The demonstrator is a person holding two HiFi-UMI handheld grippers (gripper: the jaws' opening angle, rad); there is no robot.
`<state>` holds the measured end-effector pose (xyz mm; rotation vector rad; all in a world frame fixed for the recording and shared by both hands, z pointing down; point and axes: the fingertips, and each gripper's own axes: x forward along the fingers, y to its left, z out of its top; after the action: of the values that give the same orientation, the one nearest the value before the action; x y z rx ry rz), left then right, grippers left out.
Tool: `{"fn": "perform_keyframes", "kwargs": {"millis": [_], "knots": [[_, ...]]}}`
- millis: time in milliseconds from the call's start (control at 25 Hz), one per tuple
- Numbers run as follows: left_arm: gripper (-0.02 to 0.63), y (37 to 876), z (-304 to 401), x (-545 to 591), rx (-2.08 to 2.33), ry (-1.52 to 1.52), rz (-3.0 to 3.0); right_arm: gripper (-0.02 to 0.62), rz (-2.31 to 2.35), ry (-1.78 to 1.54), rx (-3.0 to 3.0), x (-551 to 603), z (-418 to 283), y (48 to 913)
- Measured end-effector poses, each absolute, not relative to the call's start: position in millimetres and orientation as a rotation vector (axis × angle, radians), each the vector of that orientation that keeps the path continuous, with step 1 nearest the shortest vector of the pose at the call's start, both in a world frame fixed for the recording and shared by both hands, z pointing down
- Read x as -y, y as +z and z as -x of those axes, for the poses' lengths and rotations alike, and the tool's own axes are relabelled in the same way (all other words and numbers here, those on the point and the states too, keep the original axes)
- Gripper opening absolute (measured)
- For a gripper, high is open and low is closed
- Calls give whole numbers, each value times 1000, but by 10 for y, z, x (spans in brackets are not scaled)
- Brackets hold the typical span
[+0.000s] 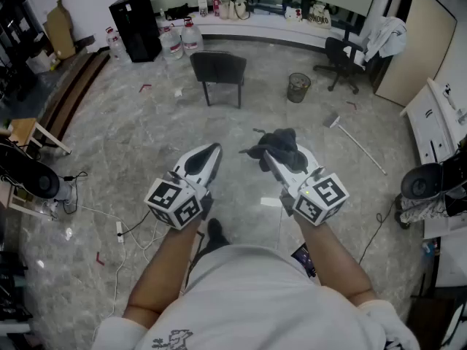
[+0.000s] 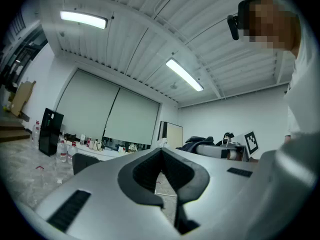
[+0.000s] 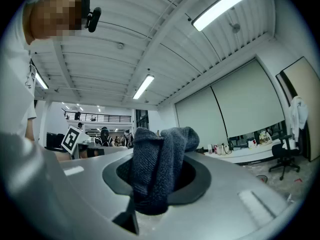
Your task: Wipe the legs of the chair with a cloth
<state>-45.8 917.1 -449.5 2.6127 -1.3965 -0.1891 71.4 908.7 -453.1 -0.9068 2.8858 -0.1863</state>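
Person's white shirt (image 1: 248, 297) fills the near edge of the head view, and both forearms (image 1: 164, 268) reach out from it toward the chair (image 1: 219, 70). Right tongs (image 1: 271, 159) are clamped on a dark grey cloth (image 1: 281, 146). The right gripper view shows bunched fabric pinched between the pads and standing up past the tips. Left tongs (image 1: 211, 152) are closed tip to tip with nothing between them. Both are held level, side by side, well short of the chair. The chair is dark and stands on the marbled floor (image 1: 146, 137) straight beyond the tongs and well apart from them. A bin (image 1: 298, 87) sits right of the chair in the head view. Its legs (image 1: 209, 97) show below the seat, and the cloth is nowhere near them. Judged step: approach with cloth in hand, wiping not begun. The next move calls for closing on the chair, lowering the right tongs to leg height, and laying the loose fold of cloth against a leg. The left tongs are free to steady the chair.
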Motion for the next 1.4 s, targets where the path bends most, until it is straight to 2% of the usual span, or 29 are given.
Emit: {"fn": "perform_keyframes", "kwargs": {"millis": [720, 1400], "knots": [[5, -4295, 572, -8988, 1391, -160, -2597, 115, 906, -220, -2869, -8917, -650, -4364], [5, -4337, 1909, -7321, 1280, -166, -2631, 115, 1066, -237, -2829, -7351, 592, -4374]]}}
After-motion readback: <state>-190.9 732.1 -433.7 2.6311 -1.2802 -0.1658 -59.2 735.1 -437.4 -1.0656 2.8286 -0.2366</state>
